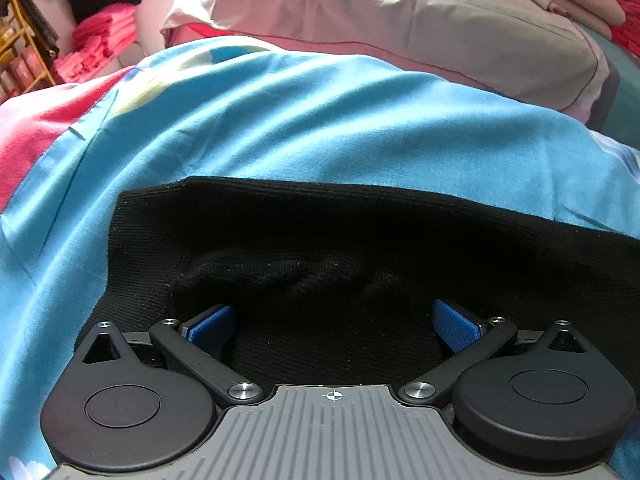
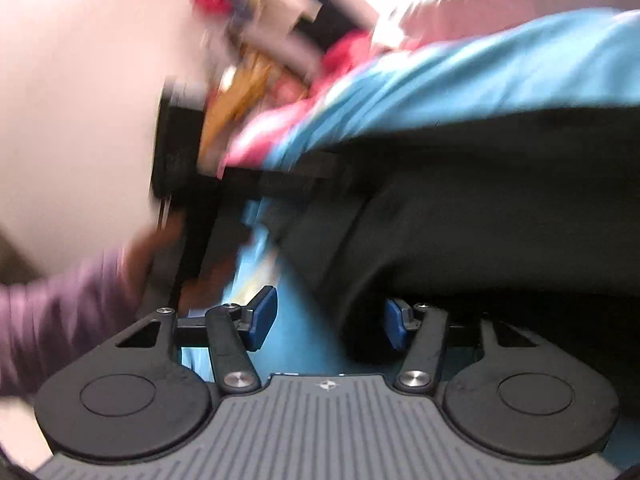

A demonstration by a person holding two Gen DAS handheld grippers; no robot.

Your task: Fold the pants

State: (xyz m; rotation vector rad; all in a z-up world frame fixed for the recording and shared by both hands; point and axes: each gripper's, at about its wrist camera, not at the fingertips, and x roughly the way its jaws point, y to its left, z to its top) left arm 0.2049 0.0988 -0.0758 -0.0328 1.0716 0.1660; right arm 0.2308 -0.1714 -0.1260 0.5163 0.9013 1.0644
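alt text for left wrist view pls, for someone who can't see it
Black pants lie folded on a blue bedsheet, with the left tool just above them, its blue pads wide apart. A grey pillow lies behind.

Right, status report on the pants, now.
Left gripper open over black pants. Right gripper open at the pants' edge, view blurred. Pants flat on blue bedsheet. Nothing in the way.
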